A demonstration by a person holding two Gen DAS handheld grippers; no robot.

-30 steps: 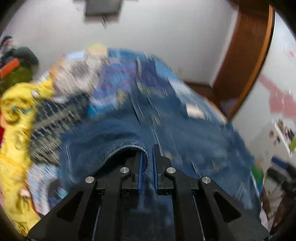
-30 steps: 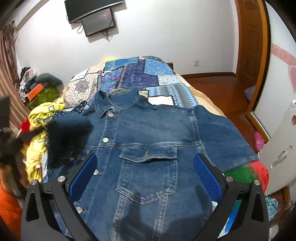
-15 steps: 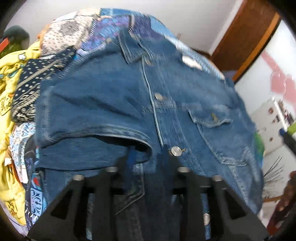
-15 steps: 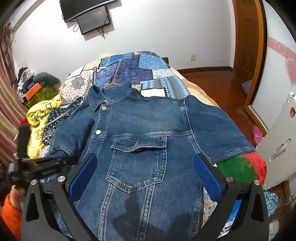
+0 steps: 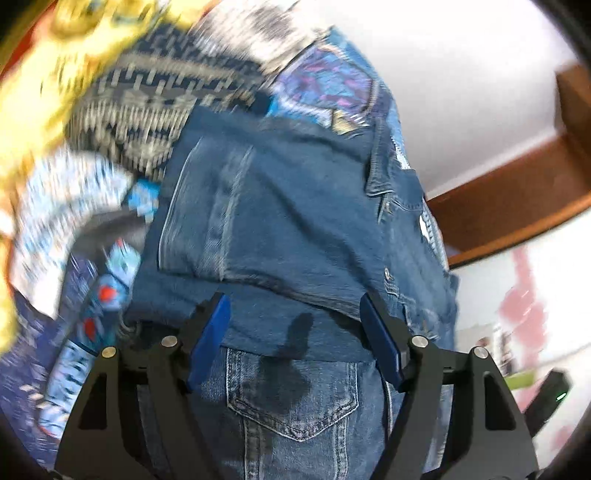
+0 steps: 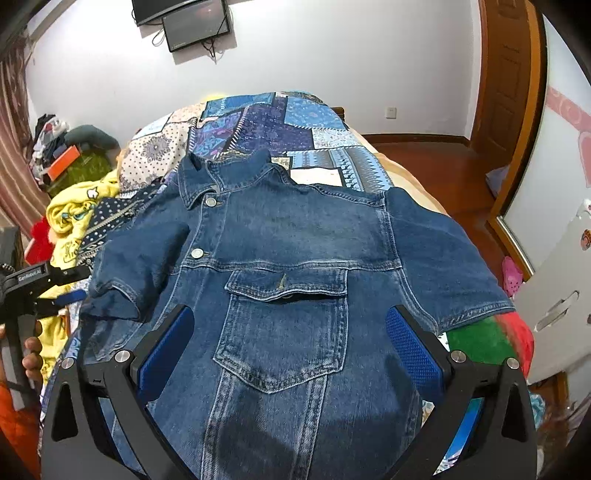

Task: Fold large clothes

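A blue denim short-sleeved jacket lies face up on a patchwork bedspread, collar at the far end. Its left sleeve is folded inward onto the front; its right sleeve lies spread out. My left gripper is open and empty just above the folded sleeve and a chest pocket. It also shows at the left edge of the right wrist view. My right gripper is open and empty above the jacket's chest pocket.
Yellow and patterned clothes are piled along the bed's left side. Green and red cloth lies under the right sleeve. A white cabinet and a wooden door frame stand to the right. A TV hangs on the far wall.
My left gripper has let go of the left sleeve, opened, and drawn back to the left. The sleeve now lies folded over the jacket's front. My right gripper has stayed open above the jacket.
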